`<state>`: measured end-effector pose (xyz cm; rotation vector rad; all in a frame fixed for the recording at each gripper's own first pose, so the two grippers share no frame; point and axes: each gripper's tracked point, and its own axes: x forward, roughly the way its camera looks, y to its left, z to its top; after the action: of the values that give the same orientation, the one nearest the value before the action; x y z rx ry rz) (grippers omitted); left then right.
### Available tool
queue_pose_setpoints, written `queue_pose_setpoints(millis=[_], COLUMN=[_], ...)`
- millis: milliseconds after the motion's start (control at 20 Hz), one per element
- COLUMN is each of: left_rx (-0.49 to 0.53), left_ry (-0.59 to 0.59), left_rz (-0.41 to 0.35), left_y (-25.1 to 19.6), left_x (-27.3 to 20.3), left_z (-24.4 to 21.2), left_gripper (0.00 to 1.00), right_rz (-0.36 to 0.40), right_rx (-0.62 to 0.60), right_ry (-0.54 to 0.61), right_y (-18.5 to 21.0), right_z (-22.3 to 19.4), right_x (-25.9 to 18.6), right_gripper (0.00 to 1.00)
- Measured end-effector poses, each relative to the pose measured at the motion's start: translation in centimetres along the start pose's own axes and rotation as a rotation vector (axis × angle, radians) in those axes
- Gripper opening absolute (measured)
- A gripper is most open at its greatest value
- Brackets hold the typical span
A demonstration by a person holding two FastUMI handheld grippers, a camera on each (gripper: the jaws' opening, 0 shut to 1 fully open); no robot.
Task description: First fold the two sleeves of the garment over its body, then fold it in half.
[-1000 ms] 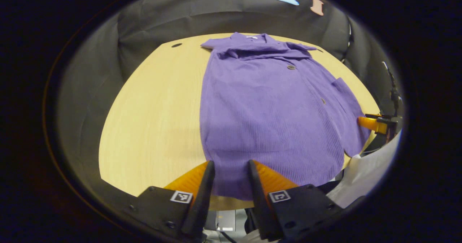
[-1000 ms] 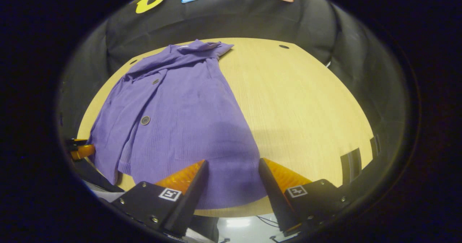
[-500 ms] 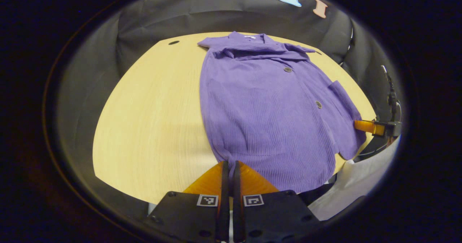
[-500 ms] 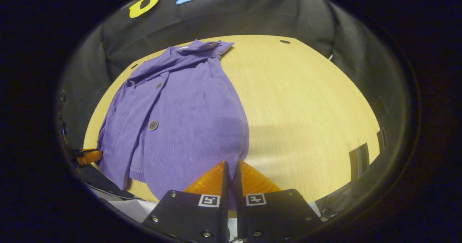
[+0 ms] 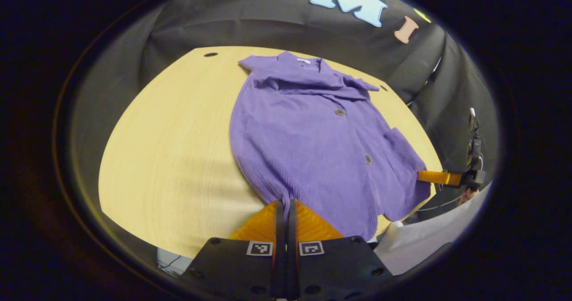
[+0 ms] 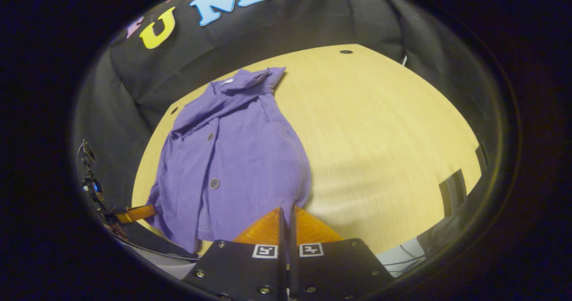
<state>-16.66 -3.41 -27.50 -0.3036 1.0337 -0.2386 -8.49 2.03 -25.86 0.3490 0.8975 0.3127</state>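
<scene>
Purple ribbed garment (image 5: 313, 149) lies button-side up on the tabletop, collar at the far end near the wall, hem at the near edge. Both sleeves are already folded in over the upper body, forming a bunched band just below the collar. Two dark buttons show down the front, and there is a patch pocket on one side. The hem is lifted and gathered at both near corners.

Left gripper (image 5: 285, 202): fingers pressed together, clenched on the hem corner of the garment, fabric pinched between them. Right gripper (image 6: 286, 210): fingers likewise closed tight, grasping the other hem corner. In the left gripper view the right gripper appears far off at the right edge of the garment; in the right gripper view the left gripper appears at lower left, touching the garment's edge.

Table (image 5: 170, 149): light wood grain, rounded outline, smooth. A small dark hole (image 5: 211, 54) sits near one far corner, and another hole (image 6: 345, 51) near the other. The garment lies toward the table's middle, with bare wood on either side.

Black cloth (image 6: 268, 28) hangs as the booth wall behind and around the table, creased in folds. A pale sleeve (image 5: 429, 238) shows low right in the left gripper view. Thin cables hang below the near table edge.
</scene>
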Motion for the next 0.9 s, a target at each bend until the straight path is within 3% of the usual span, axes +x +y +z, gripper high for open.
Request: queue_pose_setpoints(millis=[300,900], left_rx=[-0.031,-0.056], left_ry=[-0.100,-0.292], left_rz=[-0.069,-0.098], left_y=[-2.6,-2.7], left_x=[-0.7,-0.6], left_z=[4.9,15.9], left_gripper=[0.07,0.07], right_rz=[0.081,0.153], right_rx=[-0.031,-0.076], right_ry=[-0.110,-0.268], right_y=[2.8,5.2], right_z=[5.2,15.9], right_x=[-1.5,-0.6], right_gripper=[0.03,0.03])
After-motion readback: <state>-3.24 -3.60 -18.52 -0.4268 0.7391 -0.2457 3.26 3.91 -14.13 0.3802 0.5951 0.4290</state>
